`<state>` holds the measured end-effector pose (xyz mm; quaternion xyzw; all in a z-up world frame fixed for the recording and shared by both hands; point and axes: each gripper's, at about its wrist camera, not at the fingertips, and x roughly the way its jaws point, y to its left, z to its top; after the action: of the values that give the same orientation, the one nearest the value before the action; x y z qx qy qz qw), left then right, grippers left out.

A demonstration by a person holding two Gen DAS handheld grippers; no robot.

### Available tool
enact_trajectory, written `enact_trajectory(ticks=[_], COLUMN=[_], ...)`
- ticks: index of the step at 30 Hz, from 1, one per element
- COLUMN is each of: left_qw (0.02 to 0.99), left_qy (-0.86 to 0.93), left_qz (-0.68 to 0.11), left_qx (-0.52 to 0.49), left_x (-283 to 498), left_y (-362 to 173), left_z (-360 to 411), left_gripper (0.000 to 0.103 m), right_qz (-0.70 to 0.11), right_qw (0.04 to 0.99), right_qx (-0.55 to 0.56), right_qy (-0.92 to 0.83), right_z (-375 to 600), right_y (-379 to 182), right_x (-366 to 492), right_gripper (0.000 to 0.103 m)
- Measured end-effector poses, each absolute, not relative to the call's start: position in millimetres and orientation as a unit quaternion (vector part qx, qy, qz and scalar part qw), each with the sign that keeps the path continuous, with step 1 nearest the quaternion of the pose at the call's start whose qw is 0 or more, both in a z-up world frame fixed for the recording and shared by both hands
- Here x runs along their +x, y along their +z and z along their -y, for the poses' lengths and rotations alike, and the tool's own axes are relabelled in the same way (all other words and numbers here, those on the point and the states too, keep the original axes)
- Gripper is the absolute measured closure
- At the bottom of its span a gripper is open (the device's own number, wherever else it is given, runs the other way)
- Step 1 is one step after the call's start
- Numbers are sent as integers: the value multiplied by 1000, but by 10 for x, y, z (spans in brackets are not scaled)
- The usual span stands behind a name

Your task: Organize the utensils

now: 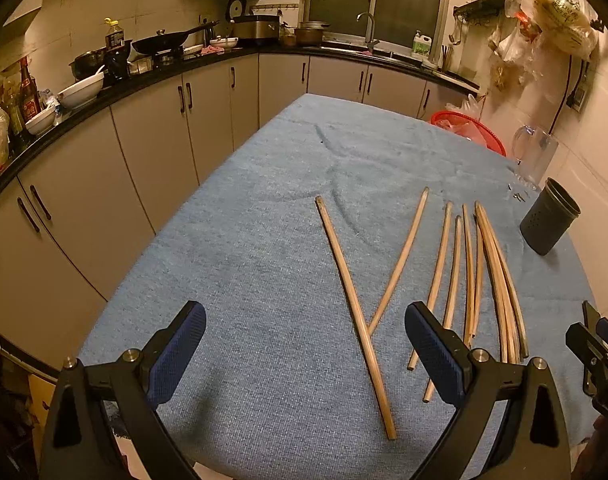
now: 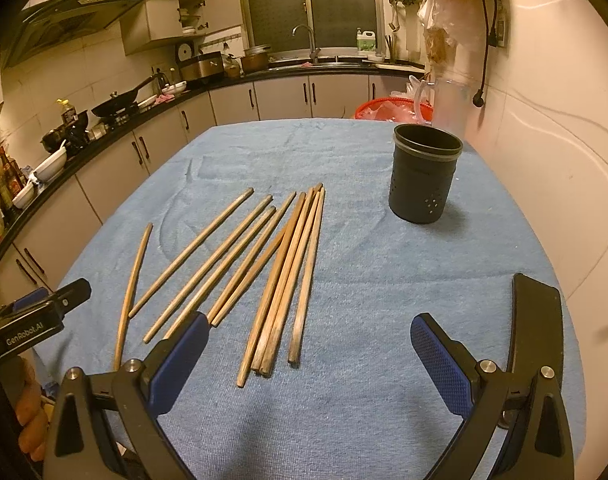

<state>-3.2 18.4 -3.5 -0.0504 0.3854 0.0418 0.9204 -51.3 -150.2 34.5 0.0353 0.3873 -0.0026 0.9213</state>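
Nowhere yet: chopsticks (image 2: 239,272) all loose on worktop (image 2: 364,360), holder (image 2: 424,176) at one o'clock empty-looking; my left tongs (image 1: 304,356) and right tongs (image 2: 308,364) both released.

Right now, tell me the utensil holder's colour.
Dark grey-black utensil holder, with small drainage holes; clearest in the right wrist view.

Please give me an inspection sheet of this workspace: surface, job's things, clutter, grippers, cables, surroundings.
Surface: blue cloth covers the table.
Job's things: wooden chopsticks lie loose on the cloth, two crossing in the left wrist view; the dark holder stands upright, apart from them, nothing visible in it.
Clutter: clear jug and red basket at the far edge.
Grippers: left gripper open, empty; right gripper open, empty.
Cables: black cord hangs on the wall.
Surroundings: kitchen counter with pans and bowls; sink under the window.
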Motion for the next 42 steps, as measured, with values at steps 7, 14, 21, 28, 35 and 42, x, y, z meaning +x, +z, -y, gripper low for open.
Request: enact_trajectory(ticks=[7,14,21,28,35,42], left_qw=[917,915,914,910,876,843], left_qy=[40,41,29,3,-56,-58], left_qz=[-394,-399,-402,-408,-461,-521], left_qx=[-48,-47,-37,-79,-132,-122], left_x=[-28,-34,5,209,753,1297], left_y=[-24,-16,-4,0,-47,-265], left_z=[-179,-172,-152,-326,-410,-178], left_gripper=[4,4,4,8,38,60], right_qz=[-389,-389,-393,-399,-429,-434], right_qw=[920,920,919,916,898,891], right_qx=[38,38,42,47,73,114], right_qy=[0,1,11,21,61,66], right_z=[1508,1513,1542,1625,1719,1906], right_y=[335,330,332,393,425,604], right_x=[-520,-525,-490,-376,-179,38], right_gripper=[1,1,2,5,31,38])
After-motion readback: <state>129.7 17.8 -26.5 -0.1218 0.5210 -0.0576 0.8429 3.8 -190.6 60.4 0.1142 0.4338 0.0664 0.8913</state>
